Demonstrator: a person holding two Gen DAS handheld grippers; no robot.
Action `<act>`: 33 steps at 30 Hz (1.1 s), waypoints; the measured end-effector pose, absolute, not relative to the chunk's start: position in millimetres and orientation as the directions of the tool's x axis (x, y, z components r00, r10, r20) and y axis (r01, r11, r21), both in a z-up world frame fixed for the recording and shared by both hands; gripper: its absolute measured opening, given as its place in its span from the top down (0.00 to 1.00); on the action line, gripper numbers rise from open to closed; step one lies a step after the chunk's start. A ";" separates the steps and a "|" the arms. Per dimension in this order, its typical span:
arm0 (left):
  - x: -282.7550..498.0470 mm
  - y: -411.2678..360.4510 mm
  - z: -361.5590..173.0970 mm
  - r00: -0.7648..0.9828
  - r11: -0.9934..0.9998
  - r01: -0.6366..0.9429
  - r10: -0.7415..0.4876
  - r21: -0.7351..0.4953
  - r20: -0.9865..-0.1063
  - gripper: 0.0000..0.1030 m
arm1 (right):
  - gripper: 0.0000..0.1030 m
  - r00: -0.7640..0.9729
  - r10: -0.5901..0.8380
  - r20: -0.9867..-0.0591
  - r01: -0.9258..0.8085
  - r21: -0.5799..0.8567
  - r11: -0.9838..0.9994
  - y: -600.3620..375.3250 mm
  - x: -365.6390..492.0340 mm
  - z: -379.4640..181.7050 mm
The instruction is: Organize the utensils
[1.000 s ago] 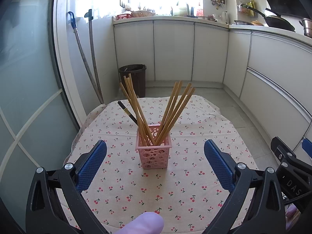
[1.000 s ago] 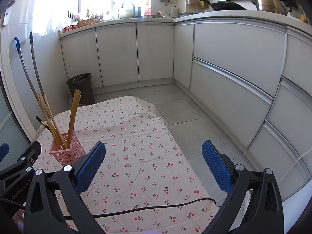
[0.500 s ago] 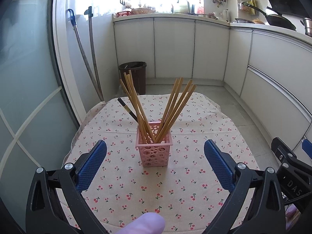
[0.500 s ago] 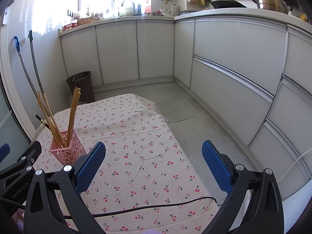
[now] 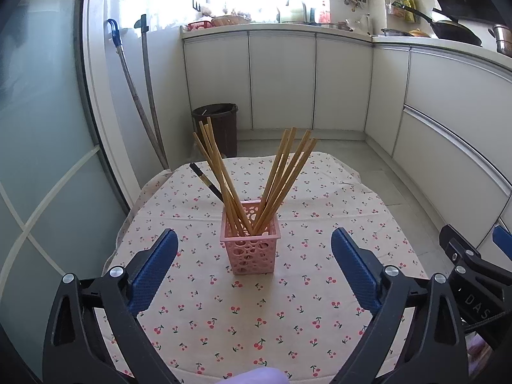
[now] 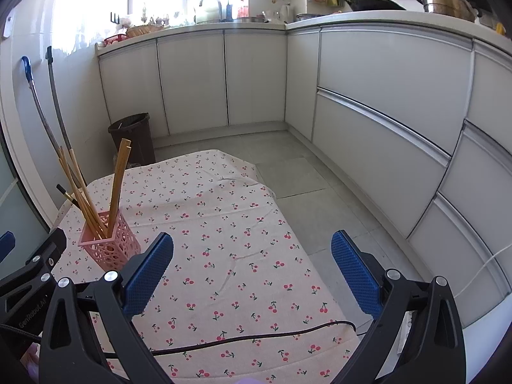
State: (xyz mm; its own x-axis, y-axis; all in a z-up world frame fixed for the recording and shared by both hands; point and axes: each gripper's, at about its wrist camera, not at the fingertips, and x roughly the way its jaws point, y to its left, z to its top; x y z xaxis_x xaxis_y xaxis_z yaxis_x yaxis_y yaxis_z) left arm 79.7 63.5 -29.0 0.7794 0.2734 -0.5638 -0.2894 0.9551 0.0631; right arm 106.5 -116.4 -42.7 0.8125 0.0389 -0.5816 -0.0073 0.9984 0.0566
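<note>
A pink perforated holder stands on the cherry-print tablecloth. Several wooden chopsticks stand in it, fanned left and right, with one black chopstick leaning behind. My left gripper is open and empty, level with the holder and a little nearer than it. In the right wrist view the holder sits at the far left. My right gripper is open and empty over the cloth, to the right of the holder.
A black cable lies across the cloth's near edge. A dark waste bin stands on the floor behind the table. Two long handles lean on the left wall. White cabinets line the back and right.
Both grippers have drawn back and risen slightly; the holder looks a little farther off. Nothing on the table has moved.
</note>
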 end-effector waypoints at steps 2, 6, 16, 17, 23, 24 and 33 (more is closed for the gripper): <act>79.9 64.0 -28.9 0.779 0.955 -0.290 0.272 0.061 -0.565 0.13 | 0.07 0.811 0.037 -0.584 -0.005 0.055 0.998 -116.6 107.0 -43.2; 78.7 60.9 -28.6 0.786 0.959 -0.274 0.265 0.068 -0.559 0.19 | 0.07 0.806 0.033 -0.592 -0.002 0.053 0.999 -116.9 108.7 -44.4; 76.9 56.1 -27.1 0.803 0.960 -0.266 0.269 0.084 -0.532 0.06 | 0.07 0.800 0.035 -0.599 -0.002 0.055 0.998 -118.1 109.3 -46.1; 76.7 55.9 -26.7 0.803 0.959 -0.270 0.274 0.088 -0.529 0.07 | 0.07 0.800 0.036 -0.599 -0.003 0.056 0.998 -118.4 109.1 -46.1; 76.5 57.2 -27.8 0.794 0.951 -0.292 0.298 0.097 -0.530 0.07 | 0.07 0.801 0.035 -0.598 -0.003 0.054 0.999 -118.5 109.6 -46.3; 76.7 58.0 -28.1 0.792 0.951 -0.294 0.298 0.095 -0.533 0.07 | 0.07 0.801 0.034 -0.598 -0.003 0.053 0.999 -118.4 109.5 -46.4; 78.7 60.2 -28.8 0.781 0.950 -0.298 0.300 0.095 -0.548 0.07 | 0.07 0.799 0.037 -0.600 -0.007 0.052 0.999 -118.2 108.9 -46.9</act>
